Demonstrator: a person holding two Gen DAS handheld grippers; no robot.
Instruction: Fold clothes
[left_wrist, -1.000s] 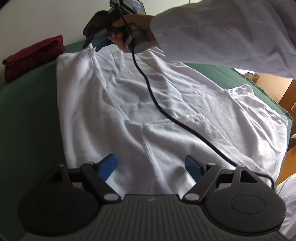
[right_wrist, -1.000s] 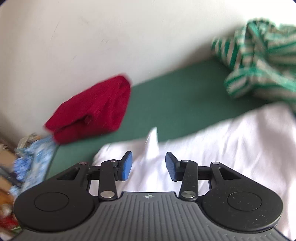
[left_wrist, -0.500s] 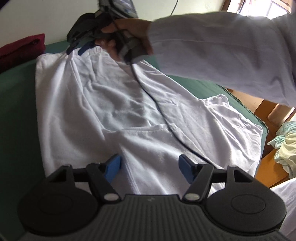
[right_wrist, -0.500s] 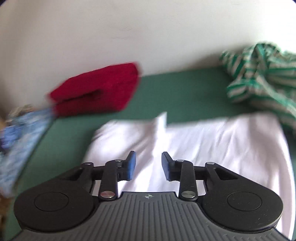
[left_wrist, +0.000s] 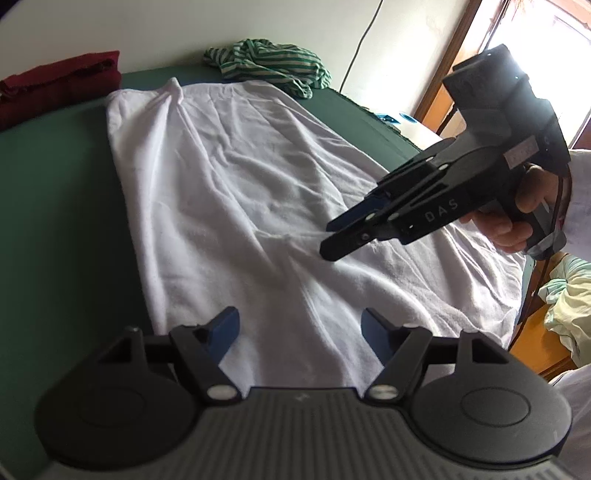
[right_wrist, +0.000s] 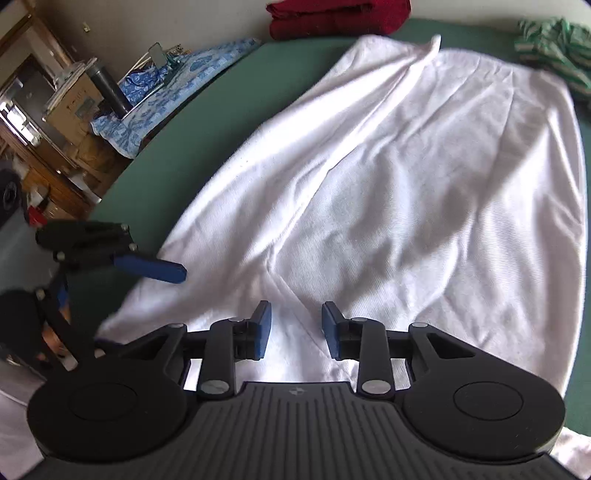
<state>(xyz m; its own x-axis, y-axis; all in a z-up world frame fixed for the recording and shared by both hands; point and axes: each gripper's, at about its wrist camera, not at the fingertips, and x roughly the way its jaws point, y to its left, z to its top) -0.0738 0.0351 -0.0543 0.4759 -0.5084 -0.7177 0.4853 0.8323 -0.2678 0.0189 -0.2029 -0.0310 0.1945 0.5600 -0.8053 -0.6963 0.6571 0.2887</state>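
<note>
A green surface (left_wrist: 66, 206) fills both views, backed by a pale wall, with a window and wooden frame at the right of the left wrist view and cluttered wooden shelves at the left of the right wrist view. The near hem of the white garment (left_wrist: 258, 192) is hidden behind both gripper bodies, and its right edge runs out of sight behind the right gripper (left_wrist: 334, 238) and the hand (left_wrist: 517, 218) that holds it; whether it is a shirt or another piece is hard to tell. It lies spread flat on the green surface, ahead of and under both pairs of fingers, wrinkled, with a raised fold running down its middle and a small peak at the far end. Beyond it lie a red folded cloth (left_wrist: 62, 85), far and left of the left fingers, and a green striped garment (left_wrist: 269, 64), far ahead. The left gripper (left_wrist: 299, 332) hovers low over the near end, fingers spread wide, grasping nothing. The right gripper (right_wrist: 295, 328) points down toward the middle fold, its fingers parted by a narrower gap with cloth below them but none pinched. In the right wrist view the left gripper's blue finger (right_wrist: 151, 267) reaches in from the left edge.
</note>
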